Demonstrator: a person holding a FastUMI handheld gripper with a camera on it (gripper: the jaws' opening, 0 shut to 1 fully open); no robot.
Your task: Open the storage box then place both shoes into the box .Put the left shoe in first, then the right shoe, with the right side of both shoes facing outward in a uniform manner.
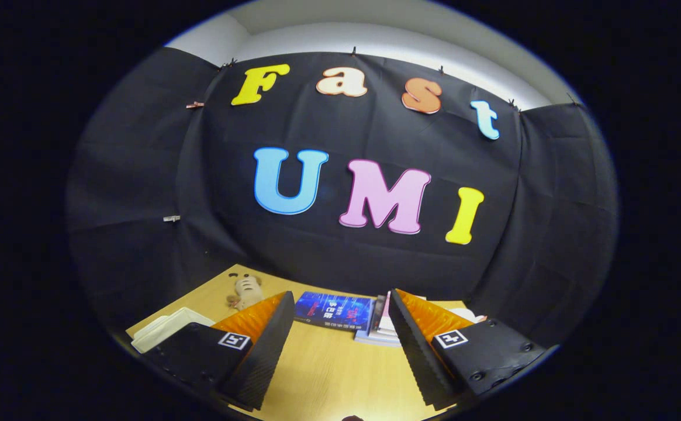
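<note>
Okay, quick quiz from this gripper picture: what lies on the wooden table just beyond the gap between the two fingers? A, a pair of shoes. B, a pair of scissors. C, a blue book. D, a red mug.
C: a blue book lies flat on the table just past the open gripper, with nothing between its fingers.

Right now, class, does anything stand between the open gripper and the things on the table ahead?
Nothing visible: bare wooden table lies between the open gripper fingers, up to the blue book and the book stack; a plush toy lies further left.

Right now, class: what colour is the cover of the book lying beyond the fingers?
Dark blue, seen in the gripper view: the book lies on the wooden table.
</note>
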